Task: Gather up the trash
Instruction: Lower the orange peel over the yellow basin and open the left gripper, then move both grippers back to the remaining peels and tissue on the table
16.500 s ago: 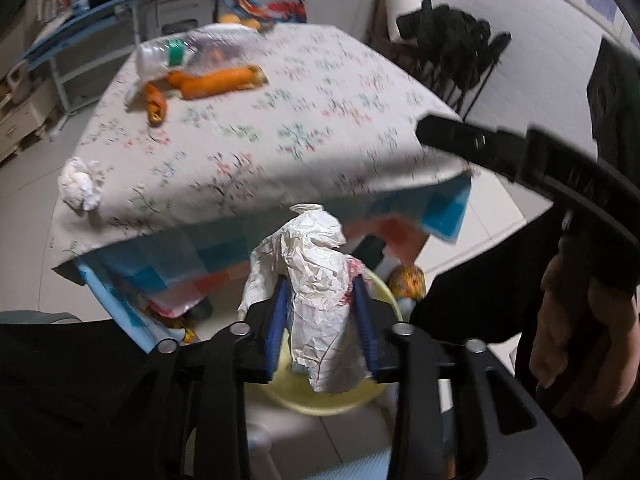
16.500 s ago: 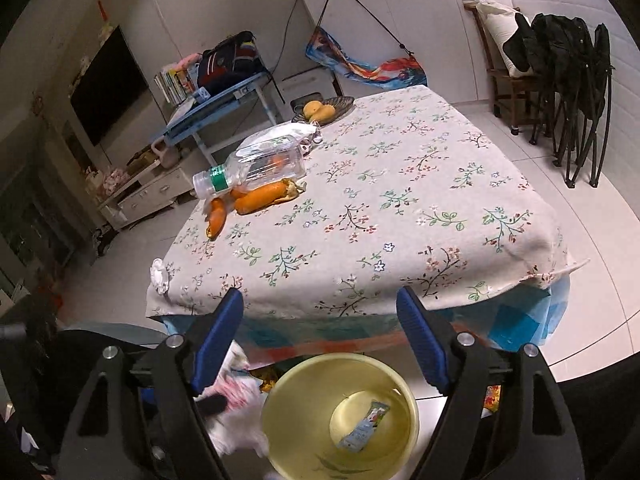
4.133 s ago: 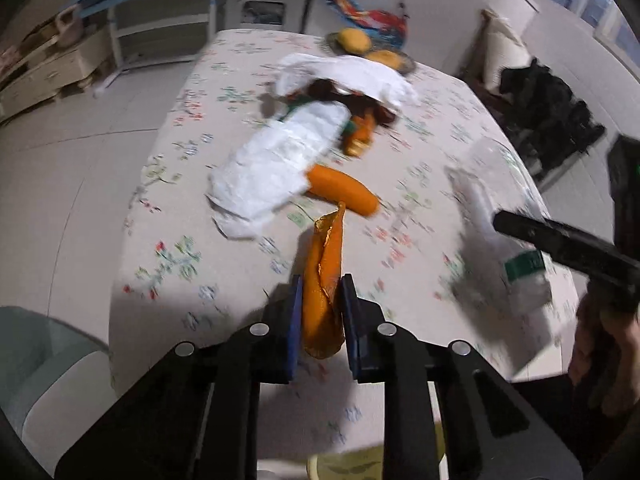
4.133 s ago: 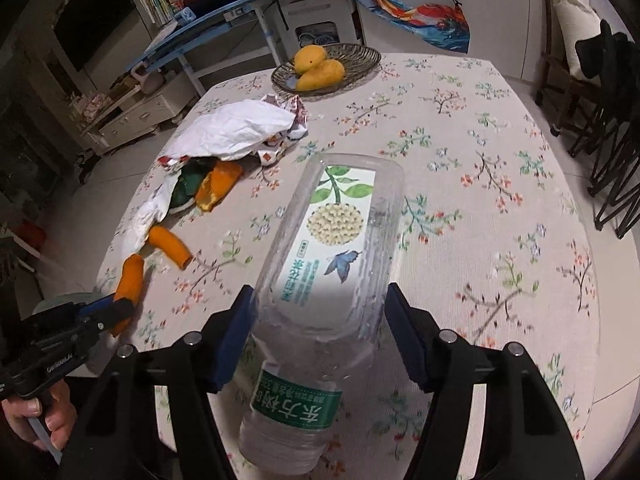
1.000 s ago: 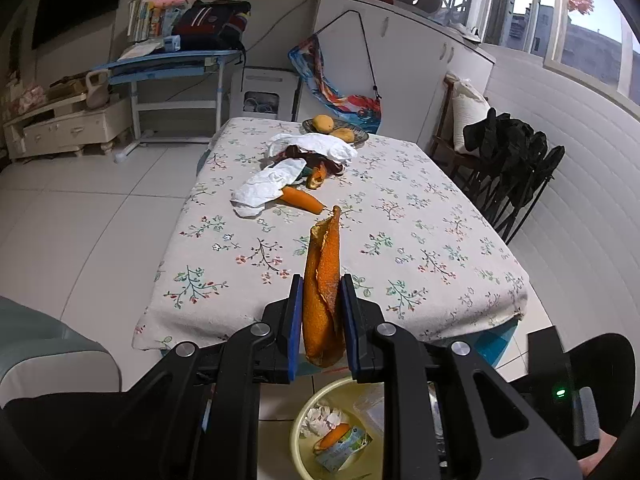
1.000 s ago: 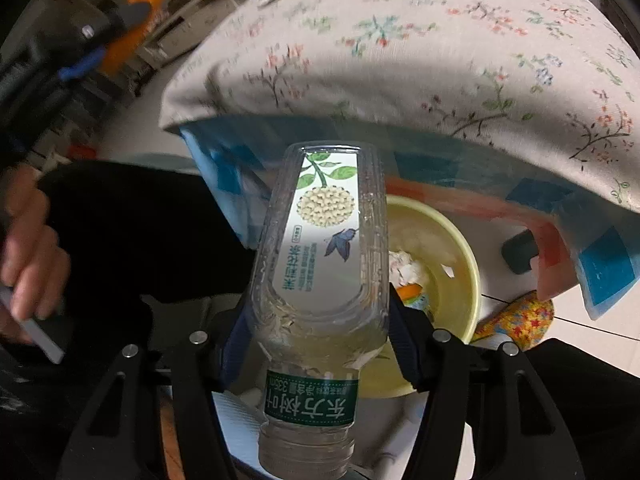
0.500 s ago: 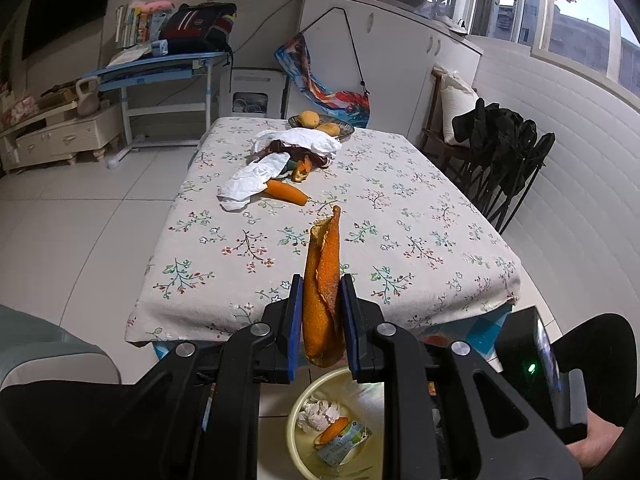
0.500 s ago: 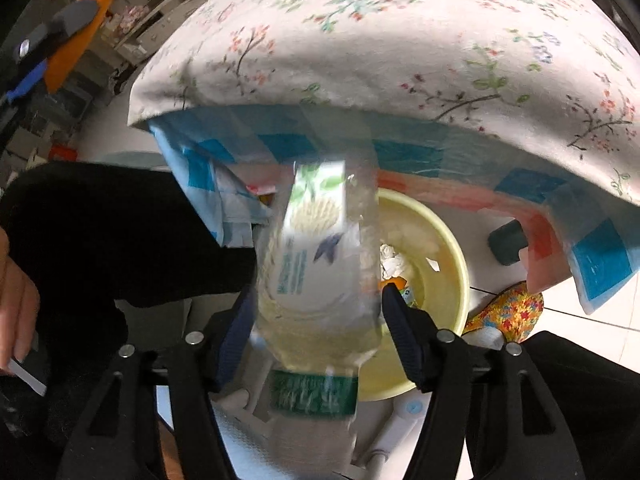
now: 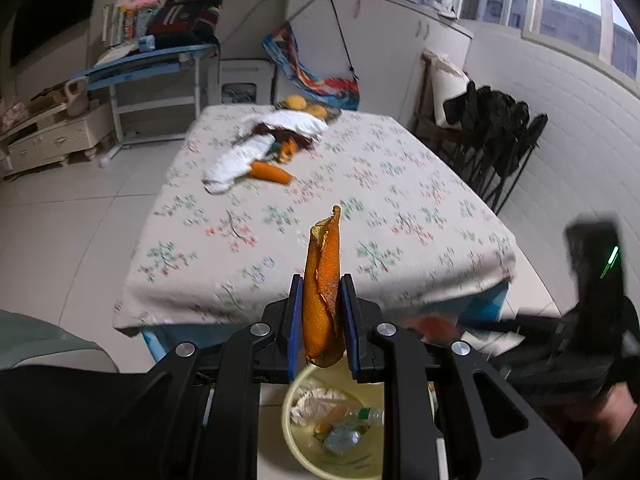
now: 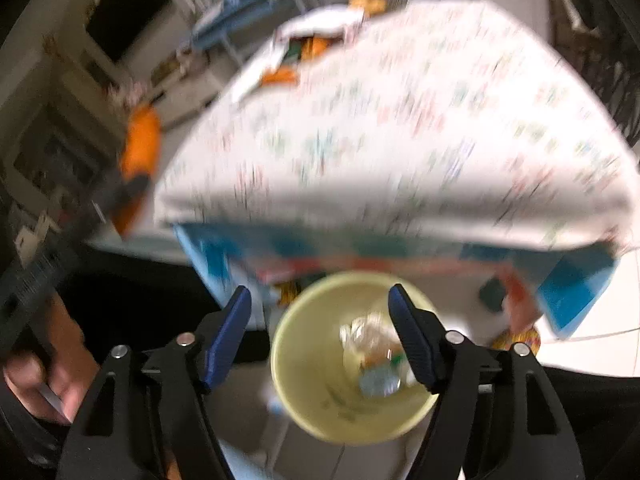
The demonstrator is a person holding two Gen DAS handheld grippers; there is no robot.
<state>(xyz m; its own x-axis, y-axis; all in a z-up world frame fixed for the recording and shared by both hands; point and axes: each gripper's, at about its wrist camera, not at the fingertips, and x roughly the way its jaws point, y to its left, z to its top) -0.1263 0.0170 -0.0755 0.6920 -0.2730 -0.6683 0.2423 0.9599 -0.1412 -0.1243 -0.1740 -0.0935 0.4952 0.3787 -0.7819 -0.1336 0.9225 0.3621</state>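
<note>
My left gripper (image 9: 321, 312) is shut on a long orange peel (image 9: 322, 280) that stands upright between its blue pads, just above the yellow bin (image 9: 298, 452) on the floor. The clear plastic bottle (image 9: 360, 416) lies in that bin on crumpled paper and scraps. In the blurred right wrist view my right gripper (image 10: 320, 336) hangs over the yellow bin (image 10: 308, 380), its jaws opening with nothing between them; the bottle (image 10: 372, 340) rests below in the bin. The peel (image 10: 138, 156) and left gripper show at that view's left.
The table (image 9: 420, 216) with a floral cloth stands behind the bin; a white crumpled bag (image 9: 236, 160), another orange peel (image 9: 270, 172) and a fruit bowl (image 9: 308, 106) lie at its far end. Black folding chairs (image 9: 496, 140) stand right. A hand (image 10: 36, 372) grips the left tool.
The bottle has dropped out of my right gripper into the bin, and that gripper has opened wider and risen. My left gripper still holds the peel, a little nearer the bin.
</note>
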